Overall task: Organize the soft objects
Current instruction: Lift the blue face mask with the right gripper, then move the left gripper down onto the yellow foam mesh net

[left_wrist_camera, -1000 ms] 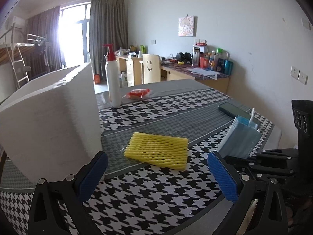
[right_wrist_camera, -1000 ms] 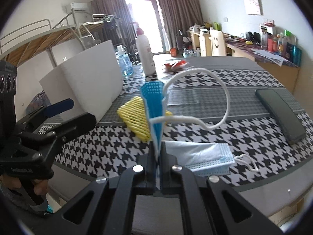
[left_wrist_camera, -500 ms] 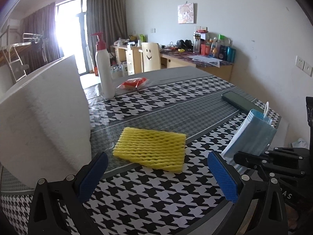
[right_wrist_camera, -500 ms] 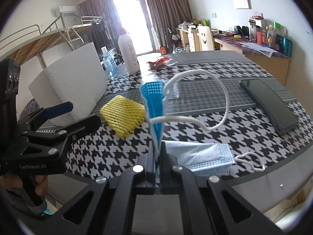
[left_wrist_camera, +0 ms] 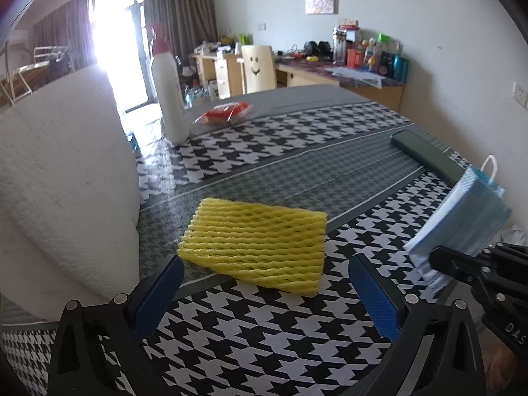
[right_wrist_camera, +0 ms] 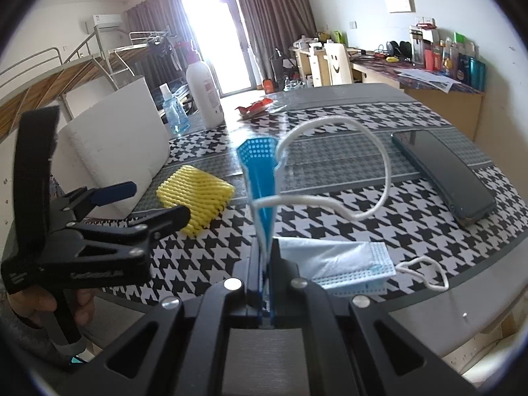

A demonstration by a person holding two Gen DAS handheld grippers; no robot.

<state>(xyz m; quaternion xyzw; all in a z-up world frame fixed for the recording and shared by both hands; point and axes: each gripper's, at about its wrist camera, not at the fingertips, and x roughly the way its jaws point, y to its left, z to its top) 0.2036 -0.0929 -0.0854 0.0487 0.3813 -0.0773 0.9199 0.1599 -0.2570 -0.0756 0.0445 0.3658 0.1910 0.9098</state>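
A yellow foam net [left_wrist_camera: 254,247] lies flat on the houndstooth table, just ahead of my left gripper [left_wrist_camera: 267,293]. That gripper is open, its blue pads [left_wrist_camera: 161,292] standing wider than the net, with nothing between them. My right gripper [right_wrist_camera: 267,254] is shut on a blue face mask [right_wrist_camera: 260,178] that stands upright, its white ear loop [right_wrist_camera: 379,151] arching to the right. In the left wrist view the held mask [left_wrist_camera: 462,221] appears at the right edge. A second mask [right_wrist_camera: 346,264] lies on the table below. The right wrist view shows the left gripper [right_wrist_camera: 155,203] beside the net [right_wrist_camera: 194,198].
A large white foam block [left_wrist_camera: 66,191] stands left of the net. Further back are a white pump bottle [left_wrist_camera: 170,99], a red packet [left_wrist_camera: 224,114] and a small blue bottle [right_wrist_camera: 173,112]. A dark phone [right_wrist_camera: 442,171] lies at the right. The table's front edge [right_wrist_camera: 445,293] is close.
My left gripper has moved forward and down toward the yellow net, which now lies nearer its open fingers. The right gripper has kept still, holding the mask.
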